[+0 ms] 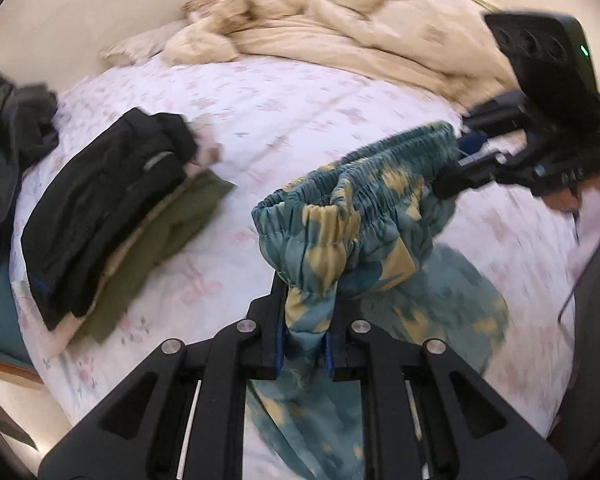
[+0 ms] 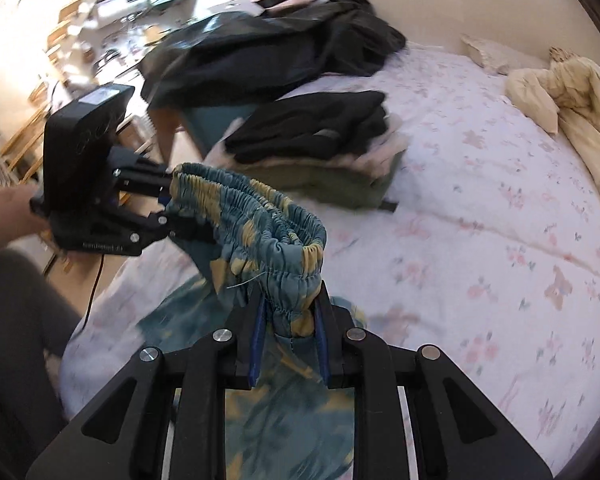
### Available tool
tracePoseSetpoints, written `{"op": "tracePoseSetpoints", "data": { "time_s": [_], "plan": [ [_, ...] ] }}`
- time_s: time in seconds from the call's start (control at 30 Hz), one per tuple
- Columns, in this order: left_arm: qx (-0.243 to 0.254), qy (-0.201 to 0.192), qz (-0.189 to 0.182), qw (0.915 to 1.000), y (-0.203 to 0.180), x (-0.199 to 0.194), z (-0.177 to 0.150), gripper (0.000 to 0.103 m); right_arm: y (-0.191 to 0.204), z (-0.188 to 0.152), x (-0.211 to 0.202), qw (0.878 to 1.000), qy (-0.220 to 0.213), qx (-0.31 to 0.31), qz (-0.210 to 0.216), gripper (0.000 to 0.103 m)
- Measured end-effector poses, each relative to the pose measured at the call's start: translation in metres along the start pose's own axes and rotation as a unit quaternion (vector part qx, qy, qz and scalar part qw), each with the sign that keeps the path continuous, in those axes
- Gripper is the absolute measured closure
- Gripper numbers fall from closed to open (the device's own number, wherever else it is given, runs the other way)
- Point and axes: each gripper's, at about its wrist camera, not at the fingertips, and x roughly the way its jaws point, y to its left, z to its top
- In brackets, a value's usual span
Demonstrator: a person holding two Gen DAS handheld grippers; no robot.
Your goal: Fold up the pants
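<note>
While both the left gripper (image 1: 305, 344) and right gripper (image 2: 288, 344) pinch the teal patterned pants (image 1: 340, 216) by the elastic waistband above the bed's (image 1: 260, 92) near edge, no fold is made yet.

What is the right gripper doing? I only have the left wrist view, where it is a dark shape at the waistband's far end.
Observer: The right gripper is shut on the teal waistband, with fabric bunched between its blue pads.
Operator: Who holds the left one?
Observer: A hand grips the body of the left gripper.
Operator: Anything behind it?
Observer: Cluttered wooden shelves, beyond the bed.
</note>
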Motion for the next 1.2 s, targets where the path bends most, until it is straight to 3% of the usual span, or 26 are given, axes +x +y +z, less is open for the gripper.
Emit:
{"op": "tracePoseSetpoints", "data": {
  "time_s": [0.13,0.3,0.4,0.47,0.53,0.63,0.7,0.77,0.8,0.87,0.93,1.0,1.13,1.2],
  "plan": [
    [0.066,0.008,0.009,0.9977,-0.048,-0.010,-0.031,0.091,0.033,-0.040,-0.012,0.999,0.015,-0.028,-0.011,0.081],
    [0.141,0.073,0.026,0.9870,-0.090,0.017,-0.070,0.088,0.061,-0.087,0.003,0.997,0.058,-0.047,-0.029,0.081],
    [0.155,0.107,0.028,0.9818,-0.100,0.027,-0.086,0.087,0.072,-0.109,0.015,0.995,0.084,-0.050,-0.028,0.081],
    [0.161,0.128,0.019,0.9784,-0.106,0.027,-0.095,0.075,0.080,-0.121,0.019,0.993,0.106,-0.053,-0.025,0.075],
    [0.166,0.176,-0.015,0.9701,-0.111,0.025,-0.106,0.055,0.088,-0.132,0.020,0.989,0.136,-0.056,-0.020,0.067],
    [0.170,0.187,-0.027,0.9671,-0.108,0.012,-0.112,0.055,0.089,-0.139,0.012,0.987,0.153,-0.055,-0.001,0.068],
    [0.125,0.173,-0.049,0.9758,-0.094,-0.002,-0.105,0.055,0.084,-0.135,-0.003,0.990,0.135,-0.036,0.008,0.068],
    [0.070,0.137,-0.055,0.9866,-0.077,-0.012,-0.092,0.055,0.073,-0.122,-0.020,0.996,0.089,0.001,-0.005,0.067],
    [0.028,0.117,-0.050,0.9915,-0.067,-0.014,-0.084,0.055,0.067,-0.115,-0.024,0.997,0.071,0.026,-0.019,0.067],
    [-0.048,0.105,-0.021,0.9930,-0.051,-0.006,-0.067,0.055,0.058,-0.104,-0.020,0.995,0.056,0.065,-0.044,0.071],
    [-0.132,0.101,-0.003,0.9861,-0.041,0.011,-0.054,0.056,0.055,-0.098,-0.005,0.992,0.053,0.105,-0.048,0.076],
    [-0.187,0.101,-0.022,0.9769,-0.047,0.029,-0.054,0.057,0.059,-0.098,0.016,0.989,0.065,0.126,-0.048,0.079],
    [-0.197,0.157,-0.026,0.9674,-0.085,0.059,-0.078,0.057,0.067,-0.118,0.054,0.980,0.125,0.150,-0.039,0.081],
    [-0.237,0.189,-0.052,0.9516,-0.087,0.070,-0.096,0.055,0.067,-0.135,0.064,0.973,0.162,0.164,-0.027,0.081]
  ]
}}
